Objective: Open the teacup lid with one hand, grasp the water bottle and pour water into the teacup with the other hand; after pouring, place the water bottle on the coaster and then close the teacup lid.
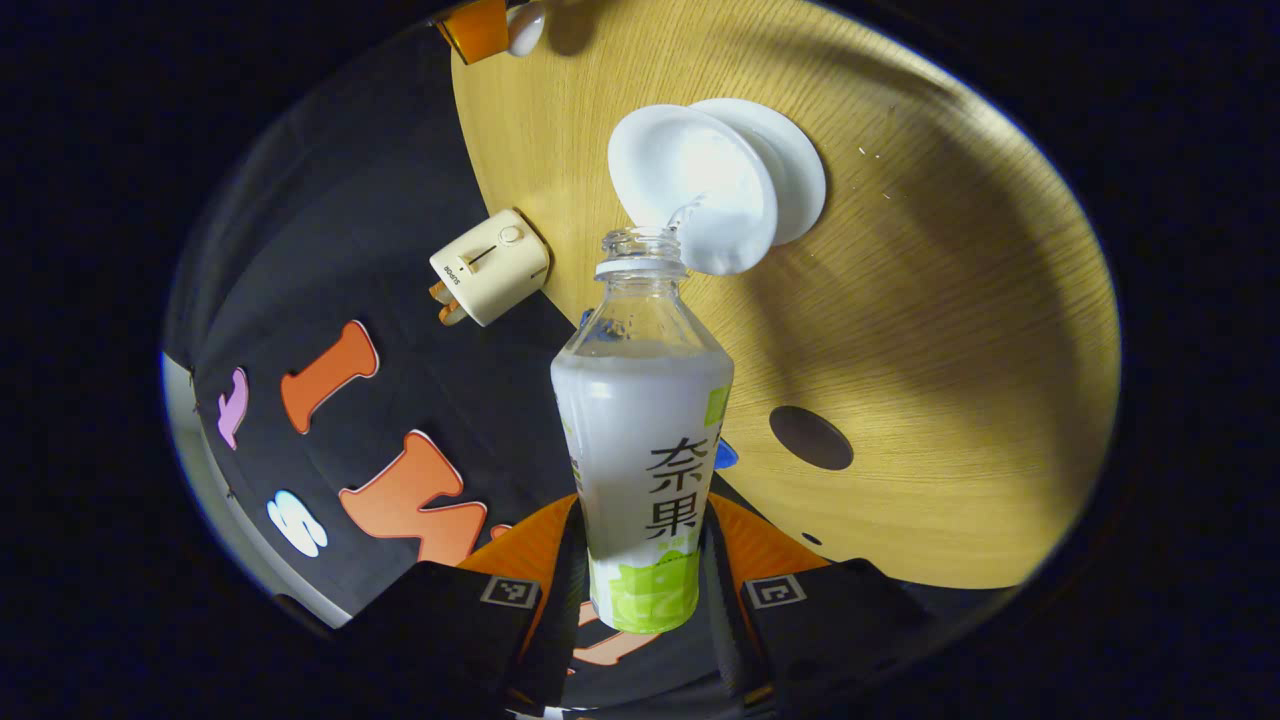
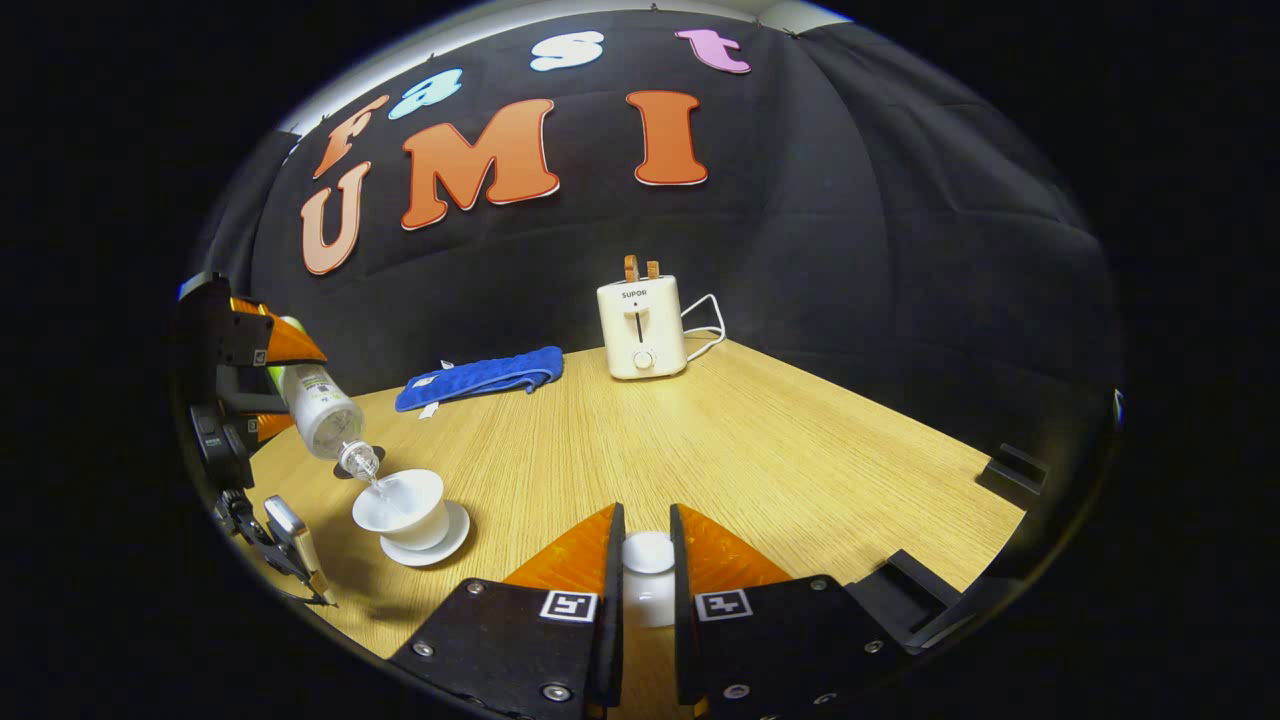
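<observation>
Pouring is under way. The left gripper (image 1: 640, 590) has both fingers clamped on the lower body of the bottle (image 1: 640, 430), which is uncapped and tipped so its neck sits over the rim of the cup (image 1: 690, 190); a thin stream runs from the mouth into the bowl. In the right gripper view the bottle slopes mouth-down just above the cup, which stands on its saucer (image 2: 440, 545) near the table's (image 2: 760, 440) left edge. Holding it low on the body keeps the neck clear and gives fine control of the tilt. The right gripper (image 2: 647, 580) has its fingers closed on the lid (image 2: 648, 560), held by its knob well apart from the cup, presumably to keep the opening free and the lid ready for closing. The coaster (image 1: 811, 438), a dark disc, lies bare on the table beside the bottle, apart from the cup, awaiting it. A toaster (image 2: 641, 328) and a blue cloth (image 2: 480, 378) sit at the far side, out of the work. Remaining, in my judgement: stop the pour, set the bottle on the coaster, replace the lid.
</observation>
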